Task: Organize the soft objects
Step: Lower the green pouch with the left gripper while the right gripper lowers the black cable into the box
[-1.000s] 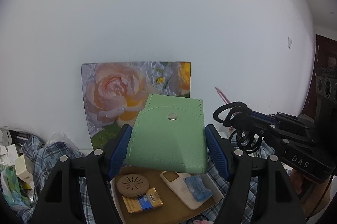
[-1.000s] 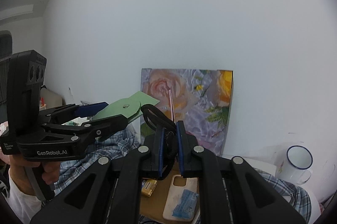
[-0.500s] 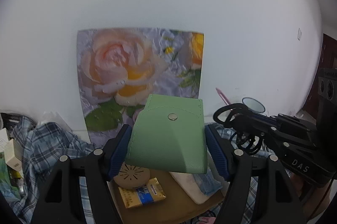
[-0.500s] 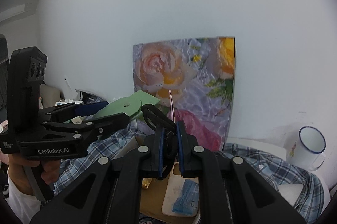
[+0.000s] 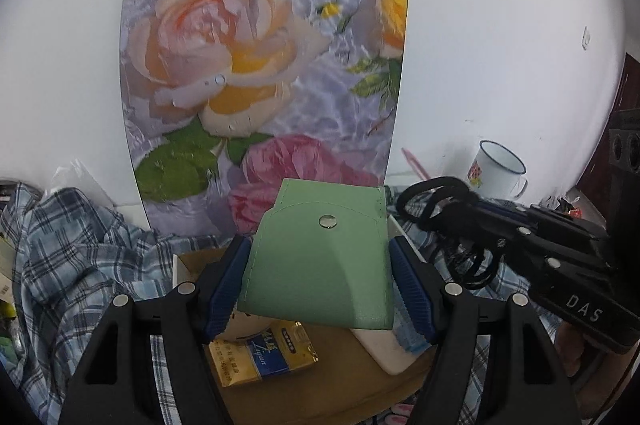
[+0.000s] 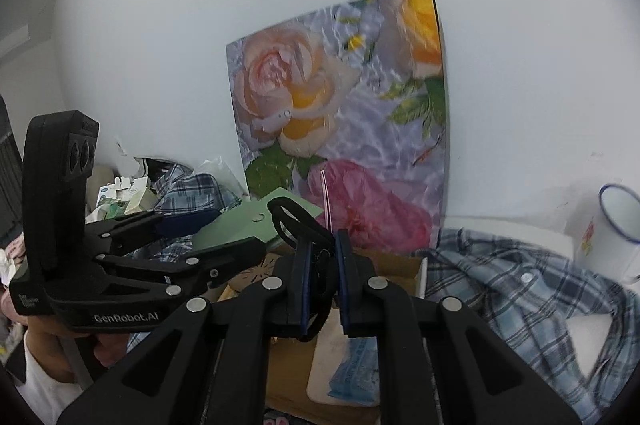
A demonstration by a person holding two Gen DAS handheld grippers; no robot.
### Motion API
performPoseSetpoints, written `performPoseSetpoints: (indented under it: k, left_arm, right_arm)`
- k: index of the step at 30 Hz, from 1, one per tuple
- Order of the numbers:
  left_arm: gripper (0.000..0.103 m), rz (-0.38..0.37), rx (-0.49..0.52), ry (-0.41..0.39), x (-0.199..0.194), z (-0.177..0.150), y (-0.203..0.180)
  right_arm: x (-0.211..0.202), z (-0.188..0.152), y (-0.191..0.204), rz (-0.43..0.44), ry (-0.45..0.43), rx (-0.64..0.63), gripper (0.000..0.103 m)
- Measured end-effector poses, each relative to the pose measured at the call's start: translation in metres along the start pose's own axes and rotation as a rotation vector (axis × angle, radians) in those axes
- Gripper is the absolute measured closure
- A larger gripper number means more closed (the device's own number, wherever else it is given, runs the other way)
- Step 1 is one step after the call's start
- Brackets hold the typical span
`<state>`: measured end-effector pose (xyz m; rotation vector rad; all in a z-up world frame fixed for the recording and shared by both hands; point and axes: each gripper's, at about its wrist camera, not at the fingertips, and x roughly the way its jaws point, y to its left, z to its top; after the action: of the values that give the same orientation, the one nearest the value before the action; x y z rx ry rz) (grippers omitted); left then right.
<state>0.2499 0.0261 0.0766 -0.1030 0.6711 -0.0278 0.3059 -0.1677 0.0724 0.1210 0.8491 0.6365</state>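
The left gripper (image 5: 320, 261) clamps a green pouch (image 5: 320, 257) by its side edges, above an open cardboard box (image 5: 360, 365). The right gripper (image 6: 322, 257) is clenched on black hair ties (image 6: 296, 225), beside it, over the same box, near a plaid shirt (image 6: 520, 289)

hidden: green pouch (image 5: 320, 265) covers most of the round disc (image 5: 244, 325) and phone case (image 5: 384, 349) from us | cut off: box (image 5: 360, 385) at bottom edge | blurred: plaid shirt (image 6: 520, 305)
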Motion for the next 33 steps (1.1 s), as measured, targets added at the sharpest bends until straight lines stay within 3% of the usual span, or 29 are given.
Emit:
performPoseSetpoints:
  k: [21,33]
  left_arm:
    - [0.030,0.040,-0.010,0.075,0.036,-0.016,0.007]
    - [0.030,0.058,-0.019,0.144,0.058,-0.026,0.012]
  right_arm:
    - [0.045,-0.026,-0.007,0.037,0.128,0.056,0.093]
    - [0.058,-0.035,-0.014,0.012,0.170,0.079,0.093]
